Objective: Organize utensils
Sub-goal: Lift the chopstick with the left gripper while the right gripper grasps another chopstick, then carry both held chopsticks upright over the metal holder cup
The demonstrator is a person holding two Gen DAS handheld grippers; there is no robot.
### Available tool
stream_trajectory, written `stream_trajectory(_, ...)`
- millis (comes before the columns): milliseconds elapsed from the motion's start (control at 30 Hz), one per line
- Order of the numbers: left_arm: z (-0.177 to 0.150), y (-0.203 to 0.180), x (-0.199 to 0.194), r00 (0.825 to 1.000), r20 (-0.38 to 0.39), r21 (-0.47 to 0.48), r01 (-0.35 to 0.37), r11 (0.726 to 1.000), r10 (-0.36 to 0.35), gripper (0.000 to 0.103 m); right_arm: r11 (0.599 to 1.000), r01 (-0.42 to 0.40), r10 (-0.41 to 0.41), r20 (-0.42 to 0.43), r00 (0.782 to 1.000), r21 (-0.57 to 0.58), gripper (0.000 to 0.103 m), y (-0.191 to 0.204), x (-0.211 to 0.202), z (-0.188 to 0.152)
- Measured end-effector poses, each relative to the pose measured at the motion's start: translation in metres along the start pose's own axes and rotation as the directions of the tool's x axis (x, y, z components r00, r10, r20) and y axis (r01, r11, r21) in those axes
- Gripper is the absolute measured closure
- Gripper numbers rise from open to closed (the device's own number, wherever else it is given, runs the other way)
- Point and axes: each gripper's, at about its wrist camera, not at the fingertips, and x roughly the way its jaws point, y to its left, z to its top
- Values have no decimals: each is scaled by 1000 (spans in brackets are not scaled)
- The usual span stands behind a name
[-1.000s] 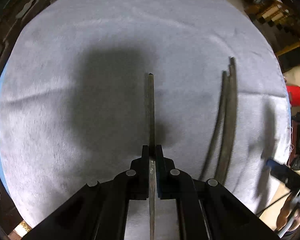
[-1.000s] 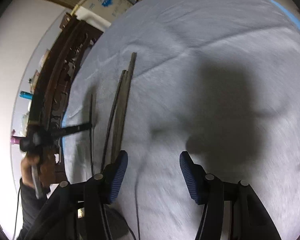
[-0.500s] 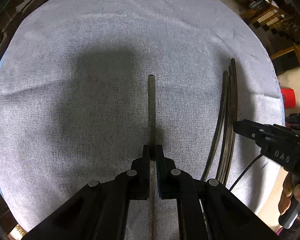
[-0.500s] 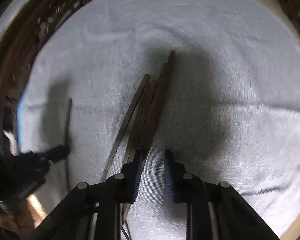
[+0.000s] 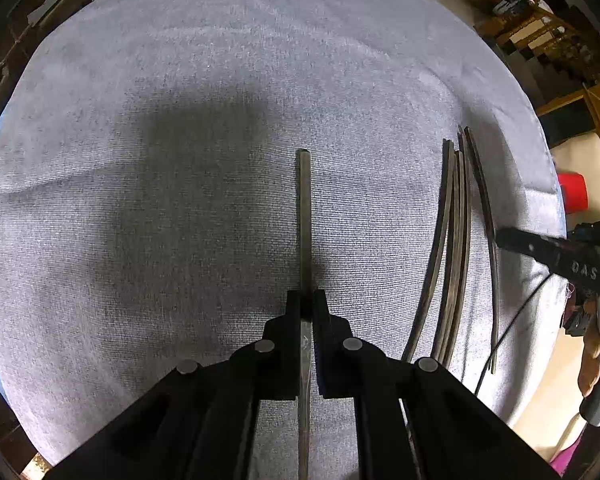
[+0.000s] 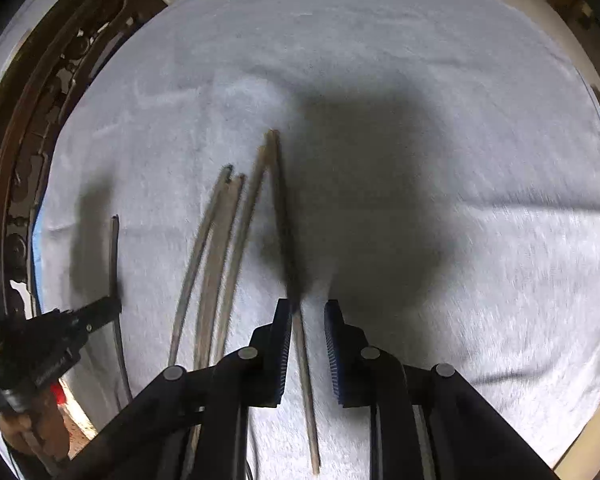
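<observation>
A single dark chopstick (image 5: 304, 224) is pinched between the pressed-together jaws of the left gripper (image 5: 306, 304) and is pointed straight ahead over the grey cloth (image 5: 180, 160). Wide bare cloth is seen ahead of it and to its left, out to the cloth's curved edge. Well to its right, a bundle of chopsticks (image 5: 452, 248) is laid lengthwise near the cloth's right edge, with one stick lying slightly apart on the outer side. In the right wrist view, the jaws of the right gripper (image 6: 308, 320) are spread, and one chopstick from the pile (image 6: 288, 248) is seen between the fingers; whether it is touched cannot be told. The other sticks (image 6: 216, 248) fan out just to its left. Open cloth is left to the right.
</observation>
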Motion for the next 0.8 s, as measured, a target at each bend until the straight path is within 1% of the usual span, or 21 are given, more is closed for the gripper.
stream_trajectory(167, 12, -10, -2, 999, -38, 17, -32, 999, 33, 95, 992, 101, -102, -10, 995, -77, 81, 25, 6, 30)
stream_trajectory(300, 23, -19, 0, 994, -82, 39, -74, 997, 77, 96, 971, 176, -189, -70, 979, -159, 90, 40, 10, 41)
stream_trajectory(333, 26, -21, 1, 992, -94, 47, -84, 995, 88, 96, 969, 182, -197, -78, 977, -167, 95, 47, 12, 41)
stream_trajectory(400, 28, -24, 2, 989, -111, 70, -91, 993, 98, 97, 971, 168, -187, -101, 977, -169, 96, 47, 11, 39)
stream_trajectory(500, 30, -25, 6, 983, -156, 95, -87, 992, 102, 97, 971, 150, -176, -135, 975, -184, 96, 45, 11, 21)
stream_trajectory(567, 29, -28, 8, 976, -181, 124, -100, 987, 121, 97, 970, 142, -176, -164, 971, -198, 96, 41, 10, 13)
stream_trajectory(700, 35, -36, 10, 969, -190, 142, -135, 981, 161, 96, 972, 128, -166, -193, 967, -196, 96, 31, 9, 13)
stream_trajectory(800, 37, -44, 12, 963, -187, 164, -162, 973, 192, 96, 971, 123, -168, -219, 961, -205, 94, 34, 15, 24)
